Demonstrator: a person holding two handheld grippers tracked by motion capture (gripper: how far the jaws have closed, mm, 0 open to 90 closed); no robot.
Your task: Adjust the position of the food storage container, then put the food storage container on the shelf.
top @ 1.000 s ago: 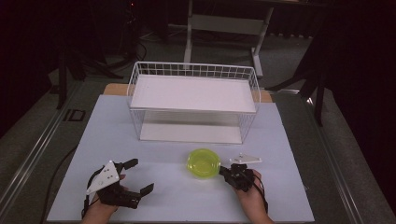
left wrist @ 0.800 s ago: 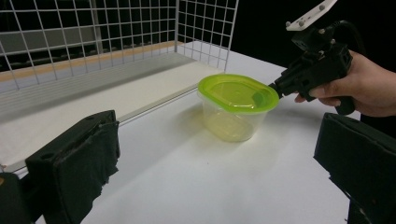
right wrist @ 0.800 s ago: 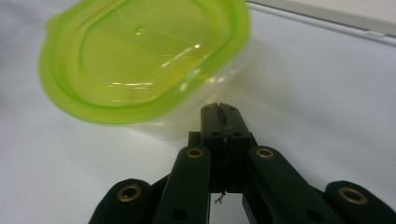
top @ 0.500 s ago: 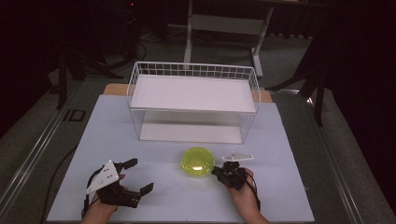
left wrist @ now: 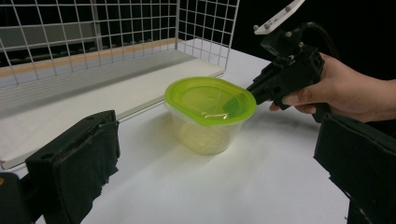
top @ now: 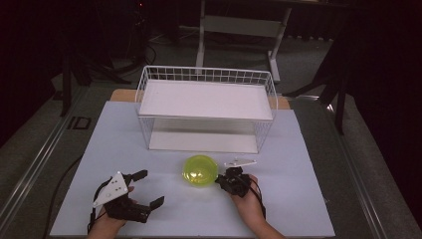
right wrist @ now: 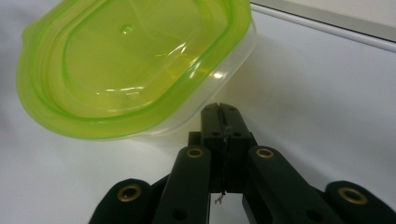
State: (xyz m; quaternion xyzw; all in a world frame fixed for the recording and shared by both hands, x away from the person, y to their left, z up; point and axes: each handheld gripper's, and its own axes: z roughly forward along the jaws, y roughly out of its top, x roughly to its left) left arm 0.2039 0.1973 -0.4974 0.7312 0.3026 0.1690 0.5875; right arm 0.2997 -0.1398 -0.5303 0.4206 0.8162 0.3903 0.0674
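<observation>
Nudging a lidded plastic container (top: 199, 170) across the white table (top: 298, 199) seems to be the job, and it sits in front of the wire basket shelf (top: 206, 112), nowhere final yet. From the high view my right gripper (top: 221, 180) touches its right side, my left gripper (top: 149, 189) well apart with jaws spread. Left gripper view: container (left wrist: 210, 114) between and beyond my open jaws, unheld. Right gripper view: my jaws pressed together, empty, tips under the green lid (right wrist: 130, 65) rim, against the clear wall
</observation>
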